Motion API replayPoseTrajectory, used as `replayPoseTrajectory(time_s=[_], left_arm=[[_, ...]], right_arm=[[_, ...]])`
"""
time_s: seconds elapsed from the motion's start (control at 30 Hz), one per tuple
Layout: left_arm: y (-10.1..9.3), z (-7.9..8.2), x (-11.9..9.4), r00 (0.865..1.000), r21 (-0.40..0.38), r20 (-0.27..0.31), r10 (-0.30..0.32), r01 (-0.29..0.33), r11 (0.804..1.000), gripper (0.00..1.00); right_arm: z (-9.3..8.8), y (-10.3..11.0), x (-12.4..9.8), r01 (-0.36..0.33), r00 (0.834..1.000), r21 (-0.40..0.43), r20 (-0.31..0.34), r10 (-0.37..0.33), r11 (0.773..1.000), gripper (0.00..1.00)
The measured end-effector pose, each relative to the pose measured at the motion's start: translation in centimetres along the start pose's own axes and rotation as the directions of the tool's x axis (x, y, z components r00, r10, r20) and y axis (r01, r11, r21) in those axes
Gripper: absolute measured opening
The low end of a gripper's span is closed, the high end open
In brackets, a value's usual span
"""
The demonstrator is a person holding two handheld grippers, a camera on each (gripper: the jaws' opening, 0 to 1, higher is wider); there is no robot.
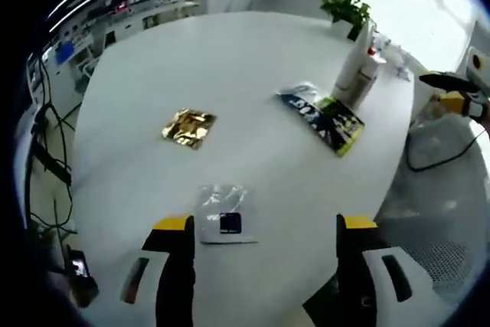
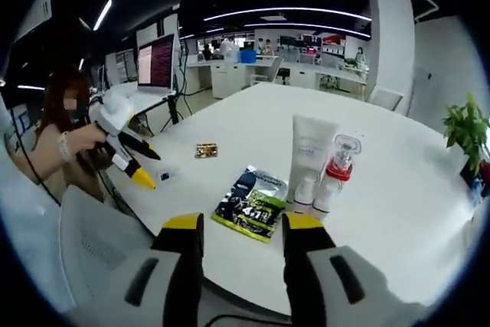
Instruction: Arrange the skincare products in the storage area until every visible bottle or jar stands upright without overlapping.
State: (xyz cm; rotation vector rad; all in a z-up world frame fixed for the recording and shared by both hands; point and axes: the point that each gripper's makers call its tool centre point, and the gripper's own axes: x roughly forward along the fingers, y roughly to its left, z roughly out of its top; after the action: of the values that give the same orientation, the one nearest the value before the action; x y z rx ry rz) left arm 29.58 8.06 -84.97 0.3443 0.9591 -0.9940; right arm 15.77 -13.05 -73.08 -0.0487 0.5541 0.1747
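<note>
Left hand-held gripper (image 1: 264, 227) wide over clear sachet (image 1: 223, 216); right hand-held gripper (image 2: 243, 227) wide, empty. Tube (image 2: 310, 155) and bottles upright at 1 o'clock. Tip: approach slowly, don't knock them.

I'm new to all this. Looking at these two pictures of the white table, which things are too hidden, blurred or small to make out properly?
- Printing on the black-and-green packet: blurred in both views.
- Label on the tall white tube: too faint in the right gripper view.
- Small white bottle: its base hidden by the right gripper jaw.
- Clear sachet: contents unreadable, too small, left gripper view.
- Gold packet: crumpled, no readable marking.
</note>
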Motion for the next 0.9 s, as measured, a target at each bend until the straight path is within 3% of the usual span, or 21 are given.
replayPoseTrajectory(time_s=[0.3, 0.9], left_arm=[[2.1, -0.5, 1.1, 0.996, 0.001, -0.031, 0.083, -0.083, 0.997, 0.65], [3.4, -1.3, 1.9, 0.991, -0.003, -0.059, 0.118, -0.118, 0.993, 0.53]], right_arm=[[-0.2, -1.0, -0.4, 0.043, 0.999, 0.023, 0.0, -0.043, 0.999, 0.39], [-0.1, -2.2, -0.7, 0.09, 0.996, 0.067, 0.022, -0.092, 0.994, 0.39]])
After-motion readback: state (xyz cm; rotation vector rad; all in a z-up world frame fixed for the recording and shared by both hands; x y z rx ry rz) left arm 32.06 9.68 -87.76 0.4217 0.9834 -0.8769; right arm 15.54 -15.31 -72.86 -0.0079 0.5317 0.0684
